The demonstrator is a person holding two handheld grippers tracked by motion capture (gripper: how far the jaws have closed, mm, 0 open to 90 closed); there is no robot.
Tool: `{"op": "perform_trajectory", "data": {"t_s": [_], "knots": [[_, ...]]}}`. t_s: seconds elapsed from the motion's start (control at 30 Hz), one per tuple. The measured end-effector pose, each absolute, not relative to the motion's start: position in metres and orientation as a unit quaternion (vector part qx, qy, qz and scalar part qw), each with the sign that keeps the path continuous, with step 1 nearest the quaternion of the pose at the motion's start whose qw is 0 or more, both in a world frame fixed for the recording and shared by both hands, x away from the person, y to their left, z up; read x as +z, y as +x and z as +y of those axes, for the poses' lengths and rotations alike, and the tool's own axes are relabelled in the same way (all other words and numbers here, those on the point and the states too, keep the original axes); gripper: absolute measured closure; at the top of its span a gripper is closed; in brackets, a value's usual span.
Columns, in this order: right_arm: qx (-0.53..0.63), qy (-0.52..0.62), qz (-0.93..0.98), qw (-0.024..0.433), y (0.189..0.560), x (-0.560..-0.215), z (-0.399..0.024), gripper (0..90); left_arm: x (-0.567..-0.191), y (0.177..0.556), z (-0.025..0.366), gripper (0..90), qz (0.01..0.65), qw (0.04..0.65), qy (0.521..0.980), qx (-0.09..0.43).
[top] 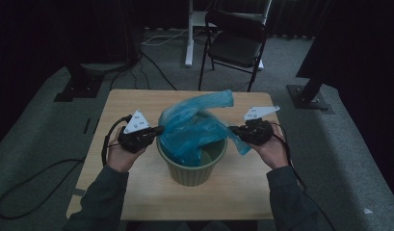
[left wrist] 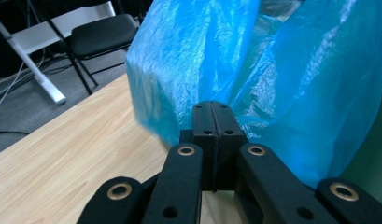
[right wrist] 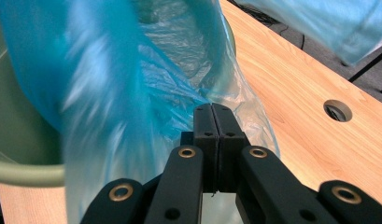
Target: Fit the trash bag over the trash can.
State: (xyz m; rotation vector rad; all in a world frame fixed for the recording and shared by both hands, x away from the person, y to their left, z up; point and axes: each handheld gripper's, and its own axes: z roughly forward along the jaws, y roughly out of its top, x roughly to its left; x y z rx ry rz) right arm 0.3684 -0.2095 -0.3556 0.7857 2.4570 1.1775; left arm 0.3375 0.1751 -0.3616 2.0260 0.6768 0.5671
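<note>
A blue plastic bag [top: 194, 125] billows out of a round green bin [top: 192, 171] at the middle of the wooden table [top: 137, 187]. My left gripper [top: 160, 129] meets the bag's left edge above the bin's rim. Its jaws are pressed together [left wrist: 212, 109] with the blue film [left wrist: 193, 56] rising right behind them. My right gripper [top: 231, 129] is at the bag's right edge, also shut [right wrist: 212, 112], and thin film [right wrist: 100, 93] drapes from its tips over the bin's rim [right wrist: 20, 175]. Part of the bag hangs inside the bin.
A black folding chair [top: 235, 43] and a white stand leg [top: 189, 33] stand on the carpet beyond the table's far edge. Cables run across the floor at left. The tabletop has a round cable hole [right wrist: 337, 110] near my right gripper.
</note>
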Motion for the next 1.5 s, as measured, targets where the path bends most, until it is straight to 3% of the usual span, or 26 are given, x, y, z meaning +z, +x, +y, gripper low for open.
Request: {"op": "perform_trajectory", "data": {"t_s": [0.6, 0.83, 1.0, 1.5], "knots": [[0.411, 0.287, 0.851, 0.158, 0.364, -0.36, -0.224, 89.3, -0.367, 0.345, 0.185, 89.0, 0.299, 0.444, 0.815, 0.223], [0.424, 0.271, 0.849, 0.161, 0.362, -0.351, -0.216, 73.1, -0.363, 0.345, 0.177, 86.9, 0.285, 0.444, 0.819, 0.224], [0.439, 0.274, 0.84, 0.165, 0.364, -0.342, -0.216, 67.0, -0.363, 0.344, 0.175, 86.7, 0.277, 0.441, 0.823, 0.227], [0.442, 0.272, 0.838, 0.168, 0.367, -0.337, -0.208, 64.6, -0.37, 0.335, 0.165, 85.6, 0.246, 0.446, 0.831, 0.225]]}}
